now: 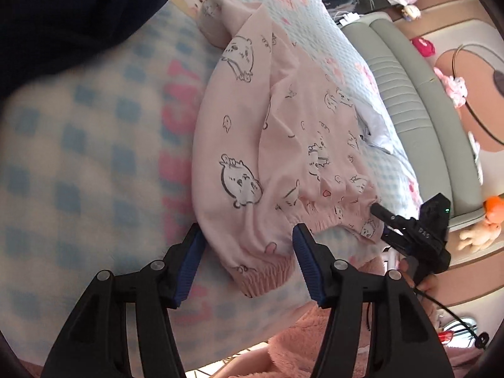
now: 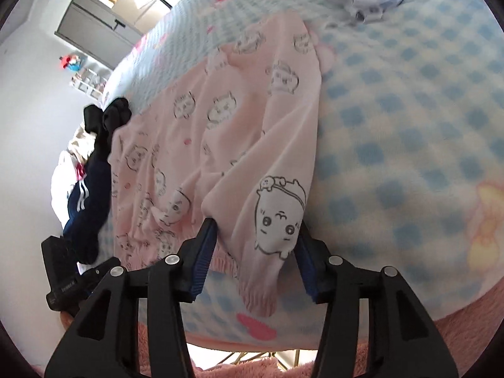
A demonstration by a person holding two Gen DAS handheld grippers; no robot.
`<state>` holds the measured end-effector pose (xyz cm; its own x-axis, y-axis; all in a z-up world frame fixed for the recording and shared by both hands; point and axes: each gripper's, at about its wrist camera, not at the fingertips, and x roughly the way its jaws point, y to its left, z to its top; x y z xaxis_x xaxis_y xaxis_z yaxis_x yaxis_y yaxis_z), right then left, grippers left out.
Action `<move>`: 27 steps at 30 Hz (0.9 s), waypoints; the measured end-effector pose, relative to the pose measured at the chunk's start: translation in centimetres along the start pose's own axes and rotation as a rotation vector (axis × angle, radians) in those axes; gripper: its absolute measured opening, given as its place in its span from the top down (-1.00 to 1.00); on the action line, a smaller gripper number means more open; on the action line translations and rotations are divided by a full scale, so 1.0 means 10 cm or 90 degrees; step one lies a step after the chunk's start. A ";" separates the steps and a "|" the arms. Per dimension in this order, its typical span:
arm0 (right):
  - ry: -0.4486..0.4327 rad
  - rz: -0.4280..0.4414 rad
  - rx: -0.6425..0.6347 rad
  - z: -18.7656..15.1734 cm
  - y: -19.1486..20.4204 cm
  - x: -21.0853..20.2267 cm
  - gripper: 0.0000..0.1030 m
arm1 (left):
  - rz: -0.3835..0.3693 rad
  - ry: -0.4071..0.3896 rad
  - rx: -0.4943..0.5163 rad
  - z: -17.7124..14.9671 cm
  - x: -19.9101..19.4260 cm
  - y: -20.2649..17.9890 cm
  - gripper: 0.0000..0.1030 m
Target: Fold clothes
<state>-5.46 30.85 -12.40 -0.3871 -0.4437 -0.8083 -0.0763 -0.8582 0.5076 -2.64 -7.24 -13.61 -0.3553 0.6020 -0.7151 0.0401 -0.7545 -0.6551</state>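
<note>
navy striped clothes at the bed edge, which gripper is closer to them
Left. The left gripper is at the side of the pink printed garment where the navy striped clothes lie; the right gripper is at its far side, open around a cuff.

Left gripper (image 1: 249,261) angled downward, its blue-padded jaws spread apart. Right gripper (image 2: 256,252) likewise tilted down, jaws parted. A hand (image 1: 422,278) grips the right gripper's handle at near right.
</note>
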 end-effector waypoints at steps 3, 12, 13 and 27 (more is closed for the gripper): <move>-0.001 -0.018 -0.033 -0.08 0.11 0.04 0.81 | 0.019 -0.027 0.024 0.03 0.00 -0.09 0.28; -0.076 -0.077 -0.058 -0.09 0.18 -0.27 0.64 | 0.056 -0.095 0.021 0.11 -0.38 -0.08 0.68; -0.061 -0.057 -0.039 -0.07 0.10 -0.22 0.47 | 0.027 -0.081 -0.005 0.11 -0.33 -0.01 0.45; -0.138 0.108 -0.159 -0.03 0.68 -0.90 0.92 | -0.172 -0.135 0.115 0.28 -0.45 -0.93 0.88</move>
<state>-2.19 28.93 -1.84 -0.5628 -0.5434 -0.6228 0.2228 -0.8253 0.5188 -4.00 -3.71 -3.61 -0.5165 0.7320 -0.4443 -0.2399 -0.6218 -0.7455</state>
